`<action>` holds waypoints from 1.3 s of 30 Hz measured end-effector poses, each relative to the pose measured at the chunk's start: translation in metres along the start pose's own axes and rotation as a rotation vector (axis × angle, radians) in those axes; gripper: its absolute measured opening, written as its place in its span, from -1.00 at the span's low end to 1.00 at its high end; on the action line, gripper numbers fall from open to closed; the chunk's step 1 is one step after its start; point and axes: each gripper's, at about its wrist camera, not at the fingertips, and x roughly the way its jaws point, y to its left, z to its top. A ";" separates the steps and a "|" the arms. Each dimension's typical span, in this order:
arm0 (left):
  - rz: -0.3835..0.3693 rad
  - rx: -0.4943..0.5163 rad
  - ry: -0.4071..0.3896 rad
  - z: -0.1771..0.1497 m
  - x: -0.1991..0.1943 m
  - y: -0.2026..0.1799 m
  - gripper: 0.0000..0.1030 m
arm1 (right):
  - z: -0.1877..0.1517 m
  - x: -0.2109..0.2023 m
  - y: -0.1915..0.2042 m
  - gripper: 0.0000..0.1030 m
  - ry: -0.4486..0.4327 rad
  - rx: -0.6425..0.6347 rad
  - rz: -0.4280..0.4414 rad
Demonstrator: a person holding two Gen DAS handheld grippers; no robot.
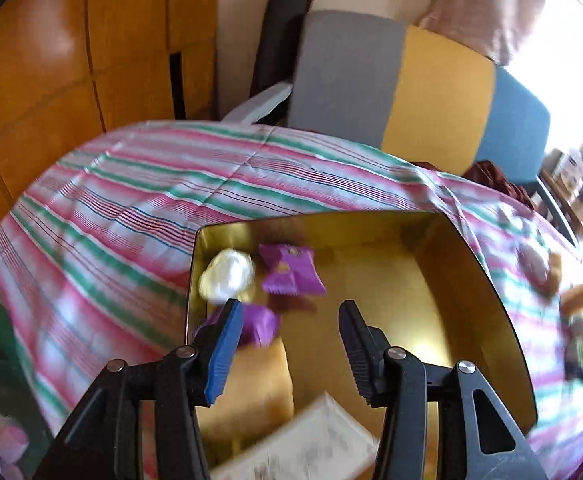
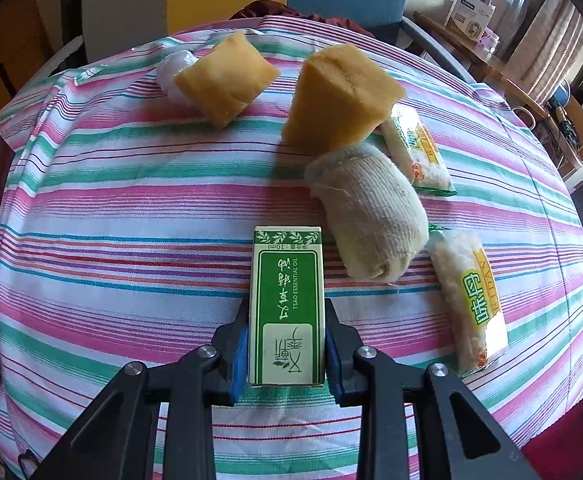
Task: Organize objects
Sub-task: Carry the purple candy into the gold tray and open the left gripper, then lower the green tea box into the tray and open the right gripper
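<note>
My right gripper (image 2: 286, 344) is clamped on the green-and-white essential oil box (image 2: 286, 312), which lies on the striped cloth (image 2: 131, 208) just beside a rolled bandage (image 2: 371, 220). My left gripper (image 1: 287, 320) hangs with its jaws apart over the gold tin (image 1: 463, 288), where purple candy packets (image 1: 291, 270) and a white wrapped piece (image 1: 227, 274) sit in the far corner.

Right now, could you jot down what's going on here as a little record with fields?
Surface: striped cloth
Right gripper: shut on green essential oil box
Left gripper: open, above gold tin
In tin: purple packets, white wrapped item; others too blurred to name
Loose on cloth: two yellow sponges, rolled bandage, two snack packets
</note>
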 end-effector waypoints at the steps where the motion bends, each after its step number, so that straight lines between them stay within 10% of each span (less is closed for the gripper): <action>1: 0.004 0.008 -0.007 -0.006 -0.006 -0.002 0.10 | 0.000 0.000 0.001 -0.41 -0.003 -0.005 -0.006; 13: 0.060 0.068 -0.045 -0.057 -0.048 -0.004 0.22 | -0.001 -0.037 0.029 -0.41 -0.073 -0.030 0.108; 22: 0.061 0.046 -0.024 -0.068 -0.049 0.011 0.31 | 0.014 -0.121 0.163 -0.41 -0.175 -0.194 0.386; 39: 0.119 -0.094 0.002 -0.084 -0.054 0.081 0.32 | 0.022 -0.073 0.399 -0.34 0.107 -0.296 0.637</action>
